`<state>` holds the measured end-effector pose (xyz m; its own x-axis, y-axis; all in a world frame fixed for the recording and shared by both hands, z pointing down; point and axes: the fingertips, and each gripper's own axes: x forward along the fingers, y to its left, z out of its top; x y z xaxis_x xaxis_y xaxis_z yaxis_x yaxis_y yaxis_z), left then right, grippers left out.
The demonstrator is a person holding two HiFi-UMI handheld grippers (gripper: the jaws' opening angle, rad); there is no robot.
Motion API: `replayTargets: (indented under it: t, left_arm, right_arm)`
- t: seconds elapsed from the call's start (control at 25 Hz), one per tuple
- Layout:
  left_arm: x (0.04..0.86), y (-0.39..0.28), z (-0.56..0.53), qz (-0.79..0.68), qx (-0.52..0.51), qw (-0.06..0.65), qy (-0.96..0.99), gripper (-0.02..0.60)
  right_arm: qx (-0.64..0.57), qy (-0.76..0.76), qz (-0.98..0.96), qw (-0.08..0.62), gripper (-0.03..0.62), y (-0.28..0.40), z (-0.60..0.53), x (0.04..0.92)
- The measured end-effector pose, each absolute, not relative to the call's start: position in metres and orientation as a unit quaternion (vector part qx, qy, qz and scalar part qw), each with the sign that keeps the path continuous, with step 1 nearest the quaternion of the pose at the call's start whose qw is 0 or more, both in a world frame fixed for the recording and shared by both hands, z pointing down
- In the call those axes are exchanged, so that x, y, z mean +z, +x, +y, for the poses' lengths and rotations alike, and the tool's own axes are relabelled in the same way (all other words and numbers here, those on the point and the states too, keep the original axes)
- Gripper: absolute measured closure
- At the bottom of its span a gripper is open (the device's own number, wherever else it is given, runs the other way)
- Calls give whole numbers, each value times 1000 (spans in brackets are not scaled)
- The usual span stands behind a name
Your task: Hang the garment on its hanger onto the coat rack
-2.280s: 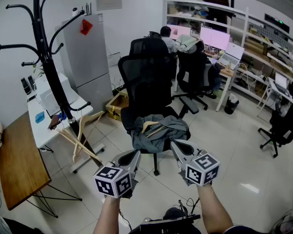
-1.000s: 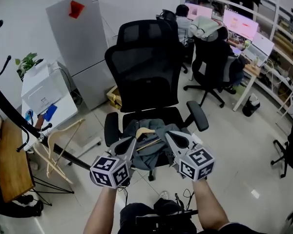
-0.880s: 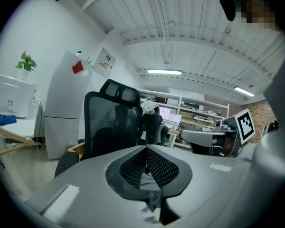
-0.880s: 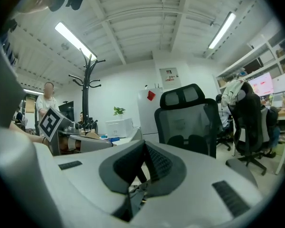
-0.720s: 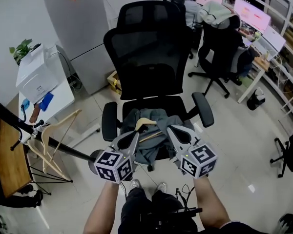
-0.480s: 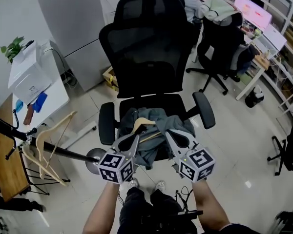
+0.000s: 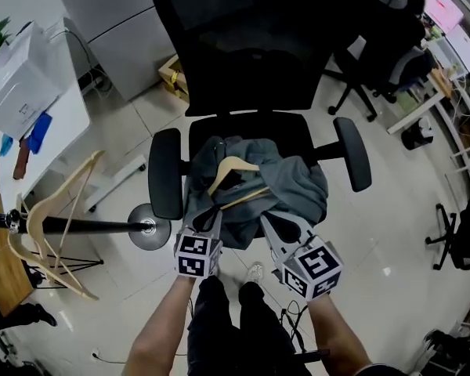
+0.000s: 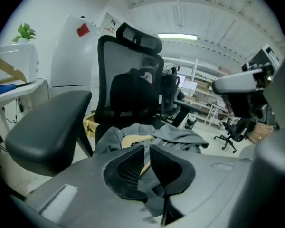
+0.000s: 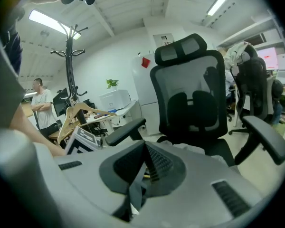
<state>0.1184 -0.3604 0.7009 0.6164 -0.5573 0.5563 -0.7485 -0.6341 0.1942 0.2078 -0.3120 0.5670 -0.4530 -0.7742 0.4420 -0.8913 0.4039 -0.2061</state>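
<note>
A grey garment (image 7: 298, 188) lies crumpled on the seat of a black office chair (image 7: 165, 174), with a wooden hanger (image 7: 232, 166) in it. My left gripper (image 7: 214, 215) hovers at the garment's near edge. Its jaws are opening to a narrow slit, and nothing is between them. Through that slit in the left gripper view (image 8: 147, 149) I see the hanger (image 8: 133, 139) and grey cloth (image 8: 180, 137) just ahead. My right gripper (image 7: 268, 220) is beside it at the seat's front edge, shut on nothing (image 9: 143, 144). The black coat rack (image 7: 78, 225) stands to the left.
Spare wooden hangers (image 7: 47, 237) hang on the rack, whose round base (image 7: 146, 227) is close to the chair's left armrest. A white table (image 7: 31, 108) and a wooden desk lie further left. A person (image 9: 38, 99) stands beyond the rack (image 9: 71, 56). More office chairs are at the right.
The head view has tilted down onto the seat. Both grippers have come closer to the garment and hanger. The left jaws have parted slightly.
</note>
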Motion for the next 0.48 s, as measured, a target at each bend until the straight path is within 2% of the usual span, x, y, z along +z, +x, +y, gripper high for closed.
replayTargets:
  t: [0.2,0.28,0.48]
  left_arm:
    - [763,122,-384,-396,273,205,852,412]
    - [780,123,-396,-405,280,213,844,333]
    - [815,115,-420,-429,336,208,812,318]
  right_arm:
    - [232,503,-818,153,592,212,-311,601]
    - [238,500,-817,160,592,213,-310,611]
    - [258,496,-812,165,592,216,-301,634]
